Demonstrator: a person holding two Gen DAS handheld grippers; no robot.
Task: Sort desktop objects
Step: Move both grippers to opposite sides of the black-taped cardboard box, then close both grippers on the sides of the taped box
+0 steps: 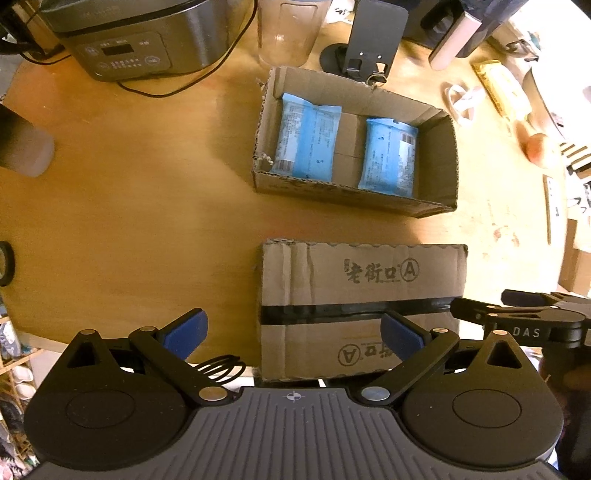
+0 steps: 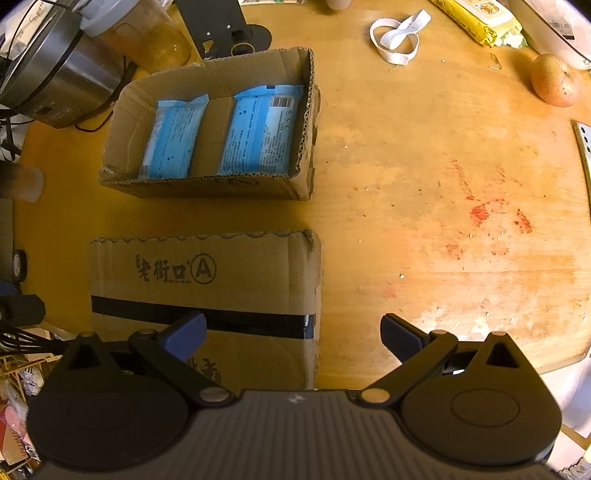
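Note:
An open cardboard box (image 1: 437, 162) (image 2: 122, 122) sits on the wooden table with two blue packets lying flat inside, one on the left (image 1: 304, 138) (image 2: 173, 134) and one on the right (image 1: 389, 157) (image 2: 260, 129). In front of it lies a closed cardboard box (image 1: 362, 280) (image 2: 207, 273) with black tape across it. My left gripper (image 1: 293, 334) hovers open over the table's near edge, at the closed box. My right gripper (image 2: 293, 334) is open too, empty, above the closed box's right end; it shows at the right of the left wrist view (image 1: 517, 317).
A steel cooker (image 1: 129, 37) (image 2: 51, 77) with its black cord, a clear jar (image 1: 286, 33) and a black stand (image 1: 364, 44) line the back. A white strap (image 2: 397, 35), a yellow pack (image 2: 476, 20) and an apple (image 2: 556, 79) lie at the right. Red stains (image 2: 491, 214) mark the bare wood.

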